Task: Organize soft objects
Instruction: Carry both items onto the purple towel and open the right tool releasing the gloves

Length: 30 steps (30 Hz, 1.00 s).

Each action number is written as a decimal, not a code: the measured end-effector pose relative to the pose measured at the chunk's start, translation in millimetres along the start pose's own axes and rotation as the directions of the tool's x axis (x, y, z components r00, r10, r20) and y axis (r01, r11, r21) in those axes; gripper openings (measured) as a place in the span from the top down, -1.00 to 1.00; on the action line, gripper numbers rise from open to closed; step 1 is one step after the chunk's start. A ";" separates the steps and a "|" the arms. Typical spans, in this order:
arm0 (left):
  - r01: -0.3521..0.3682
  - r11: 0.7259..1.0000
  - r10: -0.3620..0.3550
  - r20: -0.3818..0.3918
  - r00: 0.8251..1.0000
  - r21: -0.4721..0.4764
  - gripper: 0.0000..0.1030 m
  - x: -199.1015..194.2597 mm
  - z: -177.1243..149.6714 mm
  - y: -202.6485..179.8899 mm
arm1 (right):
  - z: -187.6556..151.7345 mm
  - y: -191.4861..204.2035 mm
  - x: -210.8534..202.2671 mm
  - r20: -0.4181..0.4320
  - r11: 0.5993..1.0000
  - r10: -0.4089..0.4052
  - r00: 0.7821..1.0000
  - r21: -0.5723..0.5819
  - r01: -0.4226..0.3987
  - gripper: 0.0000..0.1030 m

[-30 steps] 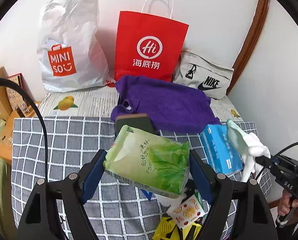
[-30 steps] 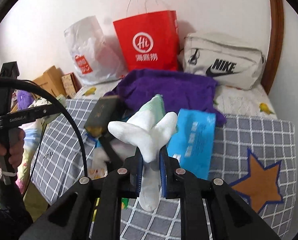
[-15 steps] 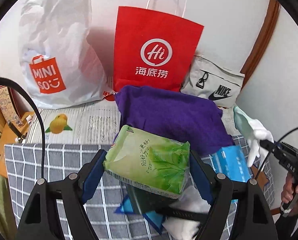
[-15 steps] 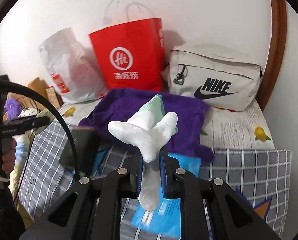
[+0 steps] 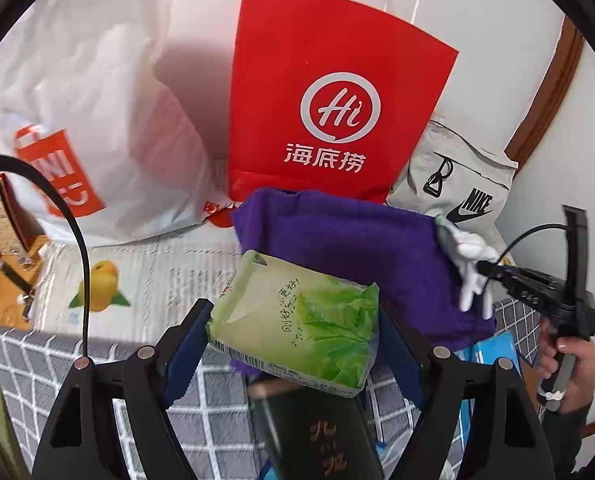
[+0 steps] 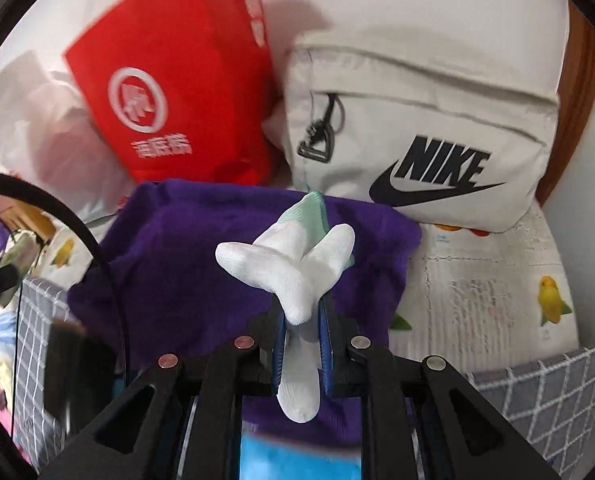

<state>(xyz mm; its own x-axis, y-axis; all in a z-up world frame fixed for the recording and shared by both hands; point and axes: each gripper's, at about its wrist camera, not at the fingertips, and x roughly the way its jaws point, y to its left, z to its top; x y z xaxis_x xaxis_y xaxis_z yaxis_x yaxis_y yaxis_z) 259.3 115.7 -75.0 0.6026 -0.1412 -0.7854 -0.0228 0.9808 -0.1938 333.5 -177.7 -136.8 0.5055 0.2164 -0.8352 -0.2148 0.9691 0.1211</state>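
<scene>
While the left gripper (image 5: 293,344) clamps the tissue pack (image 5: 297,320) and the right gripper (image 6: 302,344) pinches the sock (image 6: 293,272), it's mid-carry, so next probably means dropping both by the 3 bags (image 5: 329,92).

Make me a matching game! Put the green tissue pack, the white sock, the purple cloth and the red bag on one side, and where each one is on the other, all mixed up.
Things:
1. green tissue pack
2. white sock
3. purple cloth
4. red bag

Places:
A. standing against the wall
B. pinched in the right gripper
C. lying spread on the bed
D. held in the left gripper

Pairs: 1-D, 2-B, 3-C, 4-A
</scene>
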 end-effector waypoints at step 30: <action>-0.039 0.997 0.052 -0.203 0.978 0.069 -0.54 167.9 63.6 -46.8 | 0.8 -40.5 -14.4 0.053 0.998 0.052 0.997 0.031 -0.054 -0.37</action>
<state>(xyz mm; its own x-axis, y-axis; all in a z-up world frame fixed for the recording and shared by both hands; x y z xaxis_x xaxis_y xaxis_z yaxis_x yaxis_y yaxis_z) 412.3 54.6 -160.4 0.4263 -0.1142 -0.8973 0.0091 0.9925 -0.1220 335.6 -220.0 -129.3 0.5371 0.2723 -0.7984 -0.2152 0.9594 0.1824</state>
